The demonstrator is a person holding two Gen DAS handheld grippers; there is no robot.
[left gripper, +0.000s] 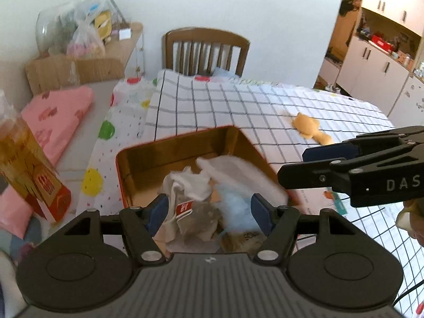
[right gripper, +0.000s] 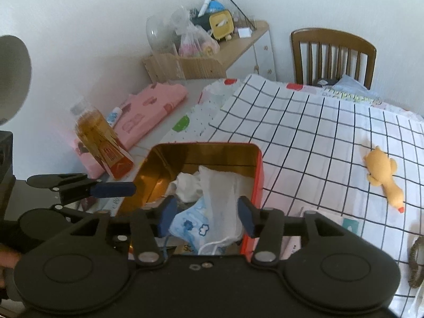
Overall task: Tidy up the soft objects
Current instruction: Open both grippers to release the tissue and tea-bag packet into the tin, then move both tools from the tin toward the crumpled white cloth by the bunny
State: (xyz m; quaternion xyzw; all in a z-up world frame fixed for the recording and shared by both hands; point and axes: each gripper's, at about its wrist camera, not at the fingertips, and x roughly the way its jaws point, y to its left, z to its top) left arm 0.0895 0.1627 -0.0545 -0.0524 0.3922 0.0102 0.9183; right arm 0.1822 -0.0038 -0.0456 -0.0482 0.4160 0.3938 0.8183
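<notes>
A red tin box with a gold inside (left gripper: 148,159) (right gripper: 258,175) sits on the checked cloth and holds white cloths (left gripper: 190,185) (right gripper: 220,193), a blue patterned face mask (right gripper: 190,222) (left gripper: 235,206) and a grey pouch (left gripper: 201,217). My left gripper (left gripper: 209,209) is open above the near part of the box, empty. My right gripper (right gripper: 206,214) is open over the white cloth and mask, holding nothing; it also shows in the left wrist view (left gripper: 304,161). A yellow plush duck (left gripper: 311,128) (right gripper: 384,177) lies on the cloth to the right.
A bottle of amber liquid (left gripper: 23,164) (right gripper: 98,137) stands left of the box beside pink folded fabric (left gripper: 61,122) (right gripper: 148,111). A wooden chair (left gripper: 206,50) (right gripper: 334,53) stands at the far table edge. A cluttered shelf (left gripper: 79,31) is at back left.
</notes>
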